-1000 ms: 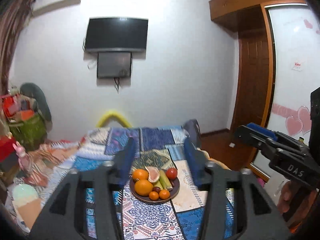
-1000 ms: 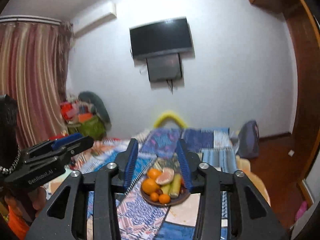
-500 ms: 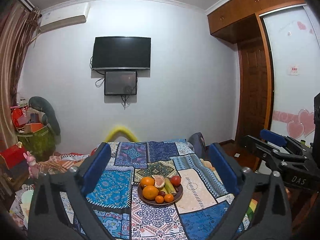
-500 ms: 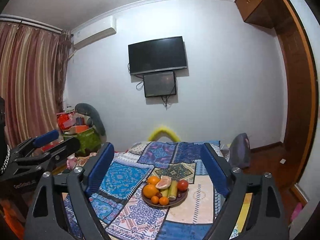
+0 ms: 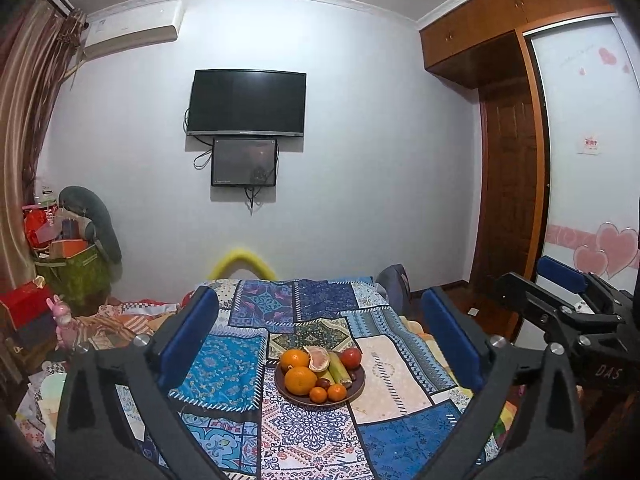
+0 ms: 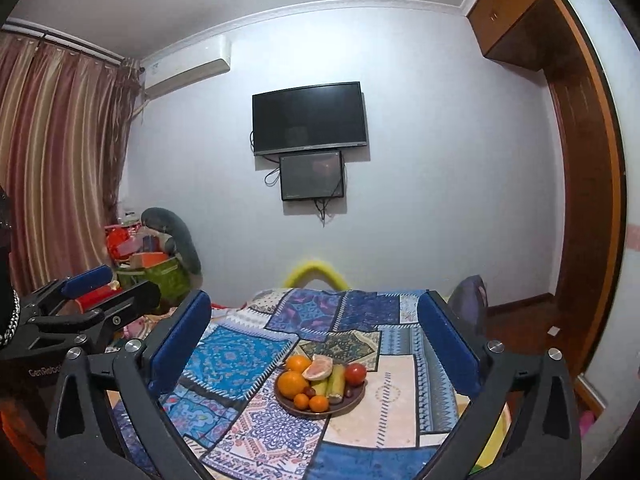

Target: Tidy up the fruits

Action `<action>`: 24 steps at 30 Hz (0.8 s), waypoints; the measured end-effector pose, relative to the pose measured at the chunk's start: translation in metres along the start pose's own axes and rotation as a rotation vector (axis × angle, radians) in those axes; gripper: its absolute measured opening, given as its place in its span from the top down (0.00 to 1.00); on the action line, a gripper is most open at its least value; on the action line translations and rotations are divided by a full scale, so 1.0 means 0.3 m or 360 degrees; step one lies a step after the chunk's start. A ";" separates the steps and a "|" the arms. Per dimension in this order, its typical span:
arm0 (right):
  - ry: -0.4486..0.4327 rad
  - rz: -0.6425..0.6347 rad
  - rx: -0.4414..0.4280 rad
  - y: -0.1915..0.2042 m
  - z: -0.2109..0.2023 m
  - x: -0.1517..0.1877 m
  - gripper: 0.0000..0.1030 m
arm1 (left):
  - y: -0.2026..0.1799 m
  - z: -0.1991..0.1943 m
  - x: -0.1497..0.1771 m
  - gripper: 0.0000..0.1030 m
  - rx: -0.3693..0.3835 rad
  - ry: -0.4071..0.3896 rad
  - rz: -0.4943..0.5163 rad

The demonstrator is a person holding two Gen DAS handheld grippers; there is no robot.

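Left gripper (image 5: 320, 340): jaws wide, empty, above and short of the plate.
Right gripper (image 6: 314, 340): jaws wide, empty, same standoff.
Plate (image 5: 358, 386): on the quilt (image 5: 308, 428), between both finger pairs.
Fruit: oranges (image 5: 300, 380), tomato (image 5: 351, 358), pomelo slice (image 5: 318, 359), all on the plate.

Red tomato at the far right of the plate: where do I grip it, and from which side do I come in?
Grip the red tomato across its round middle, coming down from above and from the plate's open right side with the right gripper, which is open. The green stalk pieces press against its left, so a low sideways approach from there looks blocked.
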State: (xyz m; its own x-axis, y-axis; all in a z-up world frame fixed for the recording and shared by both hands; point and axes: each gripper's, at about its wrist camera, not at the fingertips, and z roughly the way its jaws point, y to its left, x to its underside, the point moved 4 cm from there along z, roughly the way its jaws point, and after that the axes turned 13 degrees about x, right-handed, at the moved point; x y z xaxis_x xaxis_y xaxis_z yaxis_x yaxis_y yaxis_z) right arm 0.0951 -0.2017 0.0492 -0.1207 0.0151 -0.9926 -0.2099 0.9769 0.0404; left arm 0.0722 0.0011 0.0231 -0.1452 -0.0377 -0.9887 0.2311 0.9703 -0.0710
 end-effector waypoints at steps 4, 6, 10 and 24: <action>-0.0002 0.0002 0.0008 -0.009 -0.008 0.012 0.00 | -0.003 0.002 0.005 0.00 0.0001 0.0001 0.0004; 0.0000 0.0003 0.0007 -0.010 -0.006 0.015 0.00 | -0.005 0.004 0.008 0.00 -0.0005 0.0000 0.0012; -0.0010 -0.0002 0.0013 -0.009 -0.012 0.016 0.00 | -0.012 0.008 0.012 0.00 -0.0021 -0.0013 0.0037; -0.0023 0.0003 0.0028 -0.020 -0.028 0.010 0.00 | -0.027 0.001 0.006 0.00 -0.0008 -0.0025 0.0054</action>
State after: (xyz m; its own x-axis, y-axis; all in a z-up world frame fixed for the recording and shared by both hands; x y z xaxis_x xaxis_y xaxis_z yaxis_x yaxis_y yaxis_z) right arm 0.0880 -0.2093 0.0470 -0.1071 0.0199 -0.9941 -0.1925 0.9805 0.0404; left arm 0.0703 -0.0069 0.0220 -0.1221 -0.0088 -0.9925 0.2306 0.9723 -0.0370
